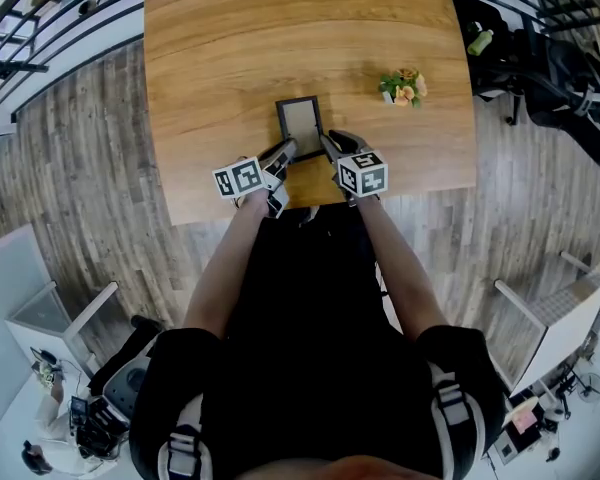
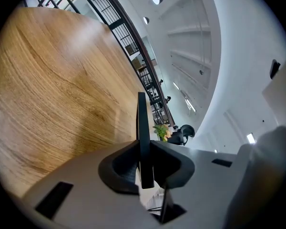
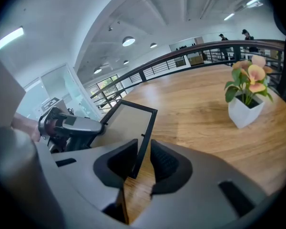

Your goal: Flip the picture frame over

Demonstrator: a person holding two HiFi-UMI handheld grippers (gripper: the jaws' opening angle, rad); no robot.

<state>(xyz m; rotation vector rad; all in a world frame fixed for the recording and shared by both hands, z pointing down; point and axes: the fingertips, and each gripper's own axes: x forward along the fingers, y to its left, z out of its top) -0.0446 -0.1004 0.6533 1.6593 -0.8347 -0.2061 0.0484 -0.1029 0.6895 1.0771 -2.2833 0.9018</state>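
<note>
A black picture frame (image 1: pixel 299 123) with a beige panel sits near the front edge of the wooden table (image 1: pixel 220 48). My left gripper (image 1: pixel 288 148) holds its near left corner. In the left gripper view the frame (image 2: pixel 141 128) appears edge-on, and the left gripper (image 2: pixel 145 163) has its pads pressed against the frame. My right gripper (image 1: pixel 327 144) is at the near right corner. In the right gripper view the frame's side bar (image 3: pixel 145 137) runs between the jaws of the right gripper (image 3: pixel 144 163), with a strip of table showing beside the right pad. The left gripper (image 3: pixel 69 125) shows at the frame's far side.
A small white pot of orange and yellow flowers (image 1: pixel 403 86) stands on the table to the right of the frame, also in the right gripper view as the pot (image 3: pixel 248 97). The table's front edge (image 1: pixel 280 208) is just under both grippers. Railings and chairs surround the table.
</note>
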